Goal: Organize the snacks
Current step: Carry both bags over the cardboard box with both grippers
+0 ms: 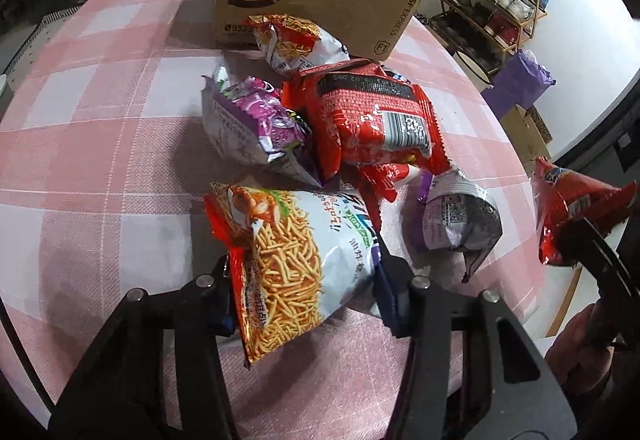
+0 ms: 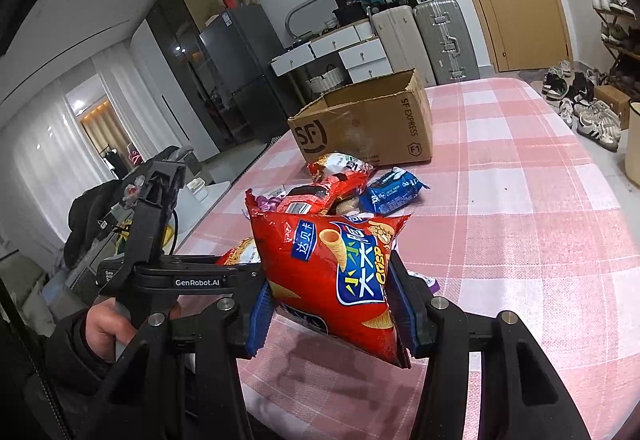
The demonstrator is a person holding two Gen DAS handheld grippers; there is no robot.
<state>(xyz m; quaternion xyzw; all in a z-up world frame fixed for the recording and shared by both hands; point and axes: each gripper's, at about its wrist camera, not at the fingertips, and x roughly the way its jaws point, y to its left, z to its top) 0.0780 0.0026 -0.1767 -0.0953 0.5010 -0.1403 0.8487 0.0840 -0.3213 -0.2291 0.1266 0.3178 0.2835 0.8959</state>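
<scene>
Pink checked cloth covers the table (image 2: 520, 168), with an open cardboard box (image 2: 372, 128) toward its far edge and a heap of snack packets (image 1: 360, 120) mid-table in front of it. At the near edge, the left gripper (image 1: 304, 280) has its fingers closed on a noodle-snack bag (image 1: 296, 260), while the right gripper (image 2: 332, 304) pinches a red crisp bag (image 2: 336, 276) lifted off the cloth. Judging by this, both bags are picked and the carry is in hand; next, each needs moving over the box's open top before release.
</scene>
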